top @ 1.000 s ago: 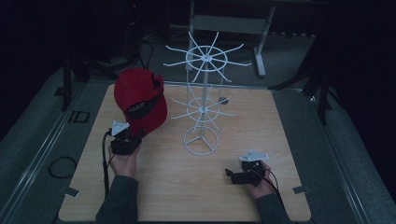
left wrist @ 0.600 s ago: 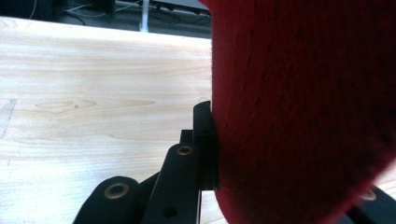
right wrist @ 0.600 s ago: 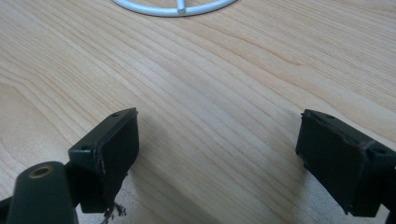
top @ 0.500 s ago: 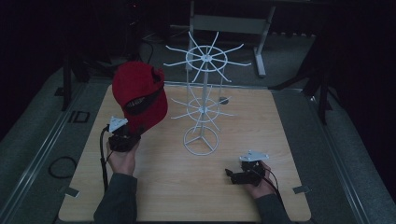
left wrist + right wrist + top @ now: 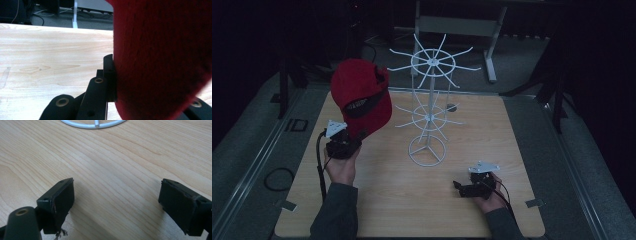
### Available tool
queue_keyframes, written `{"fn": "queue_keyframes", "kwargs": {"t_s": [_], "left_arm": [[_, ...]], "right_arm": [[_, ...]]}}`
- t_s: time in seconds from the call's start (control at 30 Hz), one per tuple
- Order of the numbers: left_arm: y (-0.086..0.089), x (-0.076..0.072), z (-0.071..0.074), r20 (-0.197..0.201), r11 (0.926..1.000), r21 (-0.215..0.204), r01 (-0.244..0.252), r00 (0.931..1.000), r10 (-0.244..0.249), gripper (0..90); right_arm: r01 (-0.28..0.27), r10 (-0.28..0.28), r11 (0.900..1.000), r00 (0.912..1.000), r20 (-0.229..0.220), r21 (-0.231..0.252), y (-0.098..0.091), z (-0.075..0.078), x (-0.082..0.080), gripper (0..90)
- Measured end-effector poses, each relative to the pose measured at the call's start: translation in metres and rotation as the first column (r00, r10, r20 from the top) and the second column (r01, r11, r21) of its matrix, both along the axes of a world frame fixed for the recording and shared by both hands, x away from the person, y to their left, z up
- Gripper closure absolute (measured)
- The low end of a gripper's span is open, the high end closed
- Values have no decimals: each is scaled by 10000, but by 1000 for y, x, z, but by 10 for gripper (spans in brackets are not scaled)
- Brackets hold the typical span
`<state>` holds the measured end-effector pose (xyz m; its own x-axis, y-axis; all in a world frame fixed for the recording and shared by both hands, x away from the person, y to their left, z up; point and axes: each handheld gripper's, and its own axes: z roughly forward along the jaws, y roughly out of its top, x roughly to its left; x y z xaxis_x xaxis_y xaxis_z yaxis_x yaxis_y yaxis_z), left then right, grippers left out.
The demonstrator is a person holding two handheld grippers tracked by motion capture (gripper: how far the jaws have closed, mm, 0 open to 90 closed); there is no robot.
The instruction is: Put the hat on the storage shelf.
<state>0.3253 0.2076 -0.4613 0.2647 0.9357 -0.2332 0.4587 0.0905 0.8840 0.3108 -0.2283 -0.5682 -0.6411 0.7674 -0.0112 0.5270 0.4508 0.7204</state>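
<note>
1 red cap (image 5: 361, 95) was the whole job here: you held it raised above the table's left side, your left gripper (image 5: 343, 144) clamped on its lower edge, level with the white wire rack (image 5: 428, 105) and just to its left. I judged the step as the carry toward a hook, with hanging not yet done. Next you needed to swing the cap right and lower its back opening (the dark strap gap) over 1 of the thin prongs without tipping the stand. In the left gripper view the fuzzy felt-like cloth (image 5: 160, 57) pressed flat against a black jaw. Your right gripper (image 5: 472, 188) rested low on the pale wood-grain table (image 5: 522, 145), jaws spread apart and empty, near the rack's round base ring (image 5: 93, 123).
</note>
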Motion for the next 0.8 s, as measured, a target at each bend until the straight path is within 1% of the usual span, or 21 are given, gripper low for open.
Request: {"fn": "queue_keyframes", "kwargs": {"t_s": [0.8], "left_arm": [[-3, -4, 24, 504, 9998, -27, 180, 9986, -178, 855]], "right_arm": [[-3, 3, 10000, 10000, -2, -3, 0, 0, 0, 131]]}}
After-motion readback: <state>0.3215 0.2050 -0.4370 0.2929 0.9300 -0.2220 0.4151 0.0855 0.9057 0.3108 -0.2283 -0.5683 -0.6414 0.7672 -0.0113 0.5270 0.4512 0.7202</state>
